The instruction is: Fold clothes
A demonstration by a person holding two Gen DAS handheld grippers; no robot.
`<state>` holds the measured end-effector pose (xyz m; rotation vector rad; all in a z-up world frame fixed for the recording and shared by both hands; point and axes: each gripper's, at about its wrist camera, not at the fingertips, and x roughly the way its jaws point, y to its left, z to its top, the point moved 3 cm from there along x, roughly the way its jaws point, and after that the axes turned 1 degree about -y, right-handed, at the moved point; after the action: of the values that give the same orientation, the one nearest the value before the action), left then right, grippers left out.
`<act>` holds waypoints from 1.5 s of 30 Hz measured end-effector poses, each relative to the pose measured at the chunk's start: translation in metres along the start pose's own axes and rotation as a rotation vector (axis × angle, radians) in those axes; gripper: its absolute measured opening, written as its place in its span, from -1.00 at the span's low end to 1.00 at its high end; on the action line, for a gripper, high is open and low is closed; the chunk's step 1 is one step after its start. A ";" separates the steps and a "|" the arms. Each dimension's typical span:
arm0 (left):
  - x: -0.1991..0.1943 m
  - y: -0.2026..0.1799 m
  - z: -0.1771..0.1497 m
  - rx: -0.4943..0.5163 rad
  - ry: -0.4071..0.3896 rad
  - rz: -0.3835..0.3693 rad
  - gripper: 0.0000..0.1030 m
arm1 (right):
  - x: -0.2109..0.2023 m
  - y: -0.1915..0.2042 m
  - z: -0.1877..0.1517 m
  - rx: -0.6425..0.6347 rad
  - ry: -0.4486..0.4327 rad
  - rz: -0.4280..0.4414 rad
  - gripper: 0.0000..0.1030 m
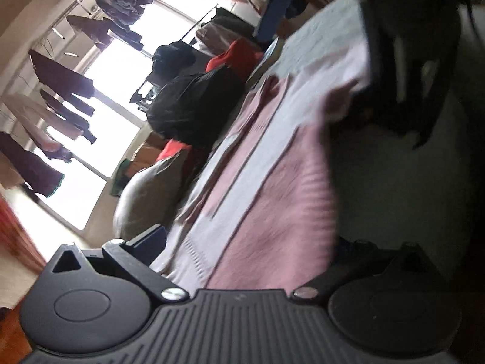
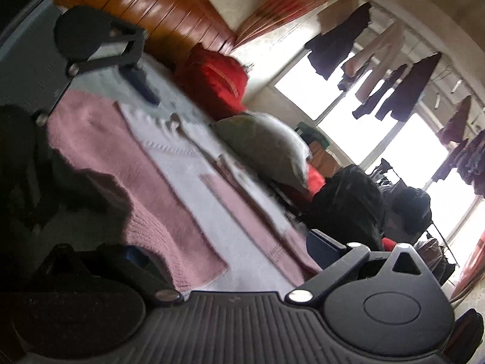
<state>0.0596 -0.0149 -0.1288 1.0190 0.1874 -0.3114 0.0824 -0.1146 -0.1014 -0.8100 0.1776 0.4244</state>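
Seemingly the left claw [image 1: 254, 242] is spread wide over the pink-and-white sweater [image 1: 272, 166], which lies flat on the bed [image 1: 327, 21]. The right claw [image 2: 227, 251] gapes likewise at the opposite edge. A shallow pinch could catch one knit layer, or the bedding, skewing any fold.

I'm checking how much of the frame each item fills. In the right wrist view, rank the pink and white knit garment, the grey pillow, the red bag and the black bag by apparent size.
1. pink and white knit garment, by far the largest, though nearest the camera
2. black bag
3. grey pillow and red bag look much alike; I won't rank them.
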 end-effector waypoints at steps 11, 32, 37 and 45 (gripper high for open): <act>-0.008 0.007 -0.017 0.020 0.036 0.010 0.99 | 0.013 0.002 -0.018 -0.041 0.092 -0.048 1.00; -0.007 0.022 -0.036 -0.015 0.104 0.070 0.99 | 0.011 -0.011 -0.039 -0.015 0.221 -0.121 1.00; -0.005 0.017 -0.031 0.056 0.089 0.088 0.99 | 0.013 -0.007 -0.043 -0.063 0.240 -0.174 1.00; 0.001 0.019 -0.023 0.055 0.073 0.100 0.99 | 0.033 -0.001 -0.027 -0.151 0.213 -0.204 1.00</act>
<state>0.0663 0.0139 -0.1258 1.0908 0.1939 -0.1898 0.1130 -0.1258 -0.1294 -1.0114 0.2598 0.1593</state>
